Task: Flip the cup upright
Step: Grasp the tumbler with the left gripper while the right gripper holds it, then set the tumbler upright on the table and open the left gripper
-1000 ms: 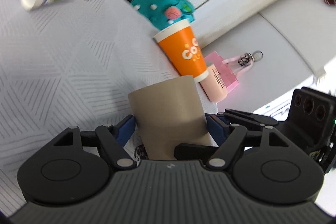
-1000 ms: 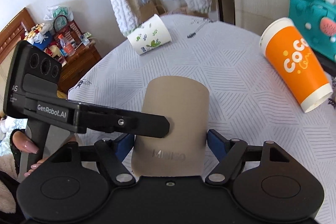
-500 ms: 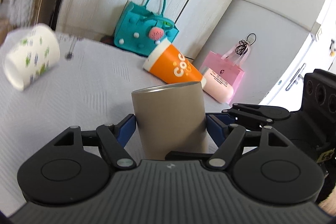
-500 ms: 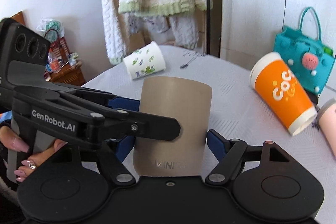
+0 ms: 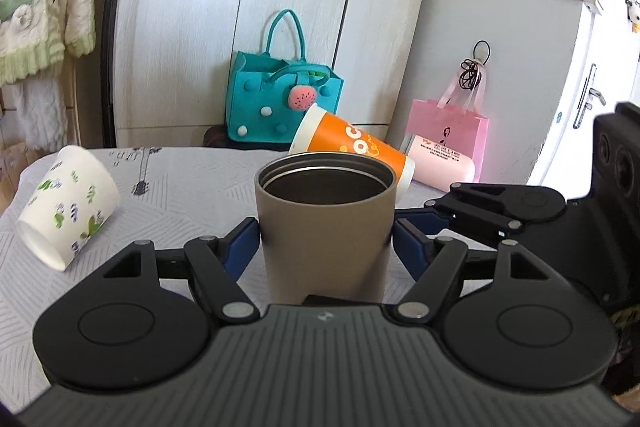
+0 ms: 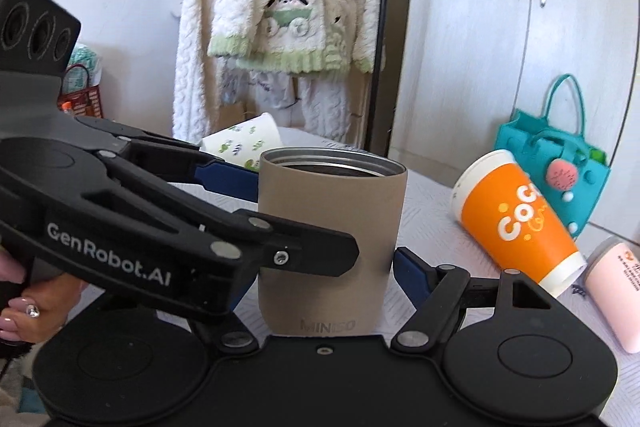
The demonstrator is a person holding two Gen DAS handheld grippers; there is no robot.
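The tan cup [image 5: 325, 227] was found mouth-up between the blue pads [image 5: 240, 247] of the left tool [image 5: 325, 247], and equally between the blue pads [image 6: 408, 269] of the right tool [image 6: 326, 267]. Both tools were closed on the cup's lower body from opposing sides; the left tool was seen crossing in front of the cup in the right wrist view, its finger laid against the cup wall.

Step in hand, as judged: setting the cup down and letting go. Whether the base was fully seated on the surface [image 5: 180, 183] could not be determined — it was hidden behind the tool bodies. For a clean finish, the base should be confirmed flat before any release. One tool should be opened first while the other steadies the cup, then drawn straight back so that no pad drags the wall and tips it.

Position: the cup was centred directly ahead of each tool, close in against the body, rim level, the steel interior visible.

Beyond the cup, an orange cup [image 6: 520, 223] was noted ahead-right of the right tool, lying tilted. A white leaf-print cup [image 5: 68, 207] lay on its side well apart, ahead-left of the left tool.
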